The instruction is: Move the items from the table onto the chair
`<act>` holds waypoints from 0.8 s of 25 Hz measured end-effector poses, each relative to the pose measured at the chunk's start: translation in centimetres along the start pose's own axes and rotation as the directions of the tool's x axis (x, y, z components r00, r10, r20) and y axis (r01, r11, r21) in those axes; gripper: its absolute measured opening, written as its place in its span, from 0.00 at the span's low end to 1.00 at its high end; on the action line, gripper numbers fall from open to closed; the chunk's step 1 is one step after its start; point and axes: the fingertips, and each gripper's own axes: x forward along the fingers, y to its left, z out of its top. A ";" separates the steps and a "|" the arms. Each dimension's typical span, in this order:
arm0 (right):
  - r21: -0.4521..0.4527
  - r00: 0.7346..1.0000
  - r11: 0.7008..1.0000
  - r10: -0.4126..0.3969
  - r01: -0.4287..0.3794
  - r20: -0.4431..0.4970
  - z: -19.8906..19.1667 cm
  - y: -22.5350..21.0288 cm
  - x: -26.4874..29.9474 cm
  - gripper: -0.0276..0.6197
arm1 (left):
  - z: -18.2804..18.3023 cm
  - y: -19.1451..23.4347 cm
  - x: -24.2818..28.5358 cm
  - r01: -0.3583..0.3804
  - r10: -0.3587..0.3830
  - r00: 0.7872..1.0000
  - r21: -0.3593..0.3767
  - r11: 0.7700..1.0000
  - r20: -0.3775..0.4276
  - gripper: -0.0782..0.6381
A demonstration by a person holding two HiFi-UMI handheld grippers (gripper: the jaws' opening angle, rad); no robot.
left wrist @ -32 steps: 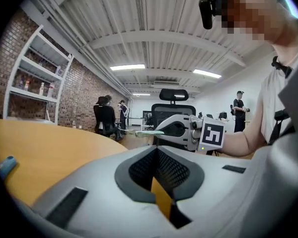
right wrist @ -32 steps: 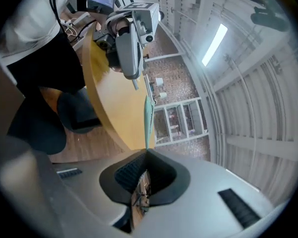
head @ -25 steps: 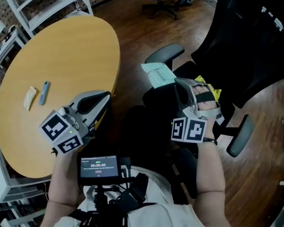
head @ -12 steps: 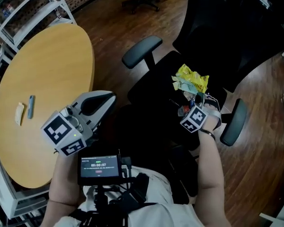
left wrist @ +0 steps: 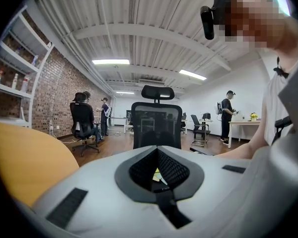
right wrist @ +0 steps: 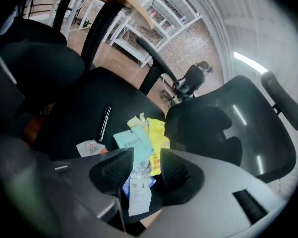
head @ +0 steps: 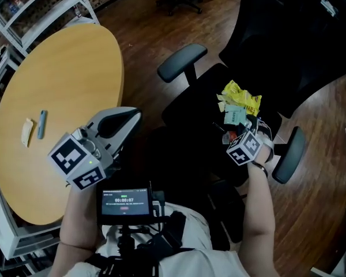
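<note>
The black office chair's seat (head: pixel 187 117) carries a small pile: a yellow packet (head: pixel 241 95), a pale green card (head: pixel 234 116), a black pen (right wrist: pixel 104 123) and a white-and-red sachet (right wrist: pixel 91 148). My right gripper (head: pixel 240 130) hangs just over this pile. Its jaws are opening, with the green card (right wrist: pixel 134 144) and a clear labelled packet (right wrist: pixel 139 191) loose between them. A blue pen (head: pixel 41 123) and a cream stick-shaped item (head: pixel 27 132) remain on the round wooden table (head: pixel 75 68). My left gripper (head: pixel 124 118) hovers shut and empty by the table's edge.
The chair's left armrest (head: pixel 181 62) and right armrest (head: pixel 289 154) flank the seat, with its tall back (head: pixel 288 33) behind. White shelving (head: pixel 29 4) stands past the table. Other people and chairs (left wrist: pixel 84 120) are far across the wood-floored room.
The right gripper carried the green card from beside the armrest down onto the seat pile, then its jaws parted. The left gripper stayed put.
</note>
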 end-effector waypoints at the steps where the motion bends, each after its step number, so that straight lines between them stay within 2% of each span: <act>1: 0.020 0.999 1.000 -0.010 0.009 0.049 1.3 -0.9 -1.2 0.32 | 0.4 -0.2 -0.1 -0.005 0.005 1.000 0.009 1.000 0.005 0.13; 3: 0.059 0.985 0.998 -0.030 0.020 0.167 4.3 -3.2 -4.1 0.23 | 1.1 -0.7 0.1 -0.019 0.019 1.000 0.026 0.999 0.012 0.13; 4: 0.083 0.971 0.996 -0.039 0.020 0.237 6.2 -4.5 -5.6 0.18 | 1.2 -0.9 0.3 -0.030 0.030 0.999 0.033 0.999 0.013 0.13; 5: 0.116 0.950 0.993 -0.042 0.006 0.311 8.3 -5.6 -7.0 0.08 | 1.3 -0.9 0.5 -0.042 0.041 0.999 0.040 0.998 0.014 0.13; 6: 0.152 0.922 0.988 -0.034 -0.027 0.386 10.7 -6.4 -8.4 0.05 | 1.2 -0.8 0.5 -0.052 0.051 0.999 0.043 0.998 0.013 0.13; 8: 0.187 0.846 0.976 -0.005 -0.112 0.534 16.1 -7.1 -11.5 0.05 | 1.0 -0.3 -0.1 -0.074 0.074 0.997 0.027 0.997 -0.001 0.13; 10: 0.155 0.748 0.970 0.037 -0.185 0.662 21.7 -6.3 -15.2 0.05 | 1.0 0.4 -1.6 -0.106 0.106 0.994 -0.007 0.994 -0.015 0.13; 11: 0.133 0.691 0.964 0.067 -0.232 0.720 24.5 -5.5 -17.1 0.05 | 0.8 1.1 -2.5 -0.125 0.125 0.992 -0.014 0.992 -0.013 0.13; 15: -0.019 0.423 0.922 0.196 -0.387 0.885 34.1 -2.5 -23.9 0.05 | 0.0 4.3 -6.8 -0.227 0.228 0.974 -0.010 0.974 0.020 0.13; 18: -0.157 0.247 0.853 0.313 -0.497 0.917 39.7 0.9 -27.1 0.05 | -0.8 6.3 -11.0 -0.329 0.330 0.944 -0.037 0.943 0.019 0.13; 20: -0.238 0.155 0.799 0.378 -0.552 0.913 42.7 3.6 -29.1 0.05 | -1.5 7.3 -14.3 -0.396 0.397 0.918 -0.057 0.917 0.016 0.13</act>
